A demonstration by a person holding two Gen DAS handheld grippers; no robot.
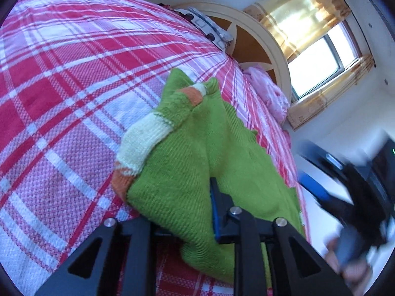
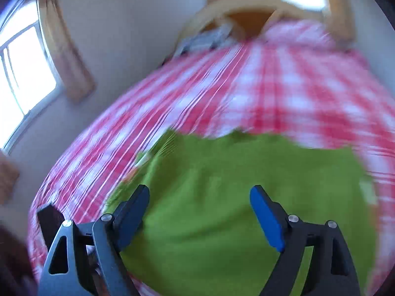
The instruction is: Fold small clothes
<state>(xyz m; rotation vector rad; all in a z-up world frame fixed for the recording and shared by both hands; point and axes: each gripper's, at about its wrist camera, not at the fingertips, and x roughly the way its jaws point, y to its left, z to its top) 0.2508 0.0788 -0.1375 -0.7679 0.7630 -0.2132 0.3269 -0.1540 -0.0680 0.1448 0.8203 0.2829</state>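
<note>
Green knit sweater (image 1: 187,162) lies on the plaid bed (image 1: 61,79), bunched ahead of the left hand-held gripper (image 1: 182,212), whose jaws pinch its fabric. The right hand-held gripper (image 2: 200,212) hangs wide open above it, holding nothing. Mid-fold, likely; next needs a fresh grasp. No containers are visible.
</note>
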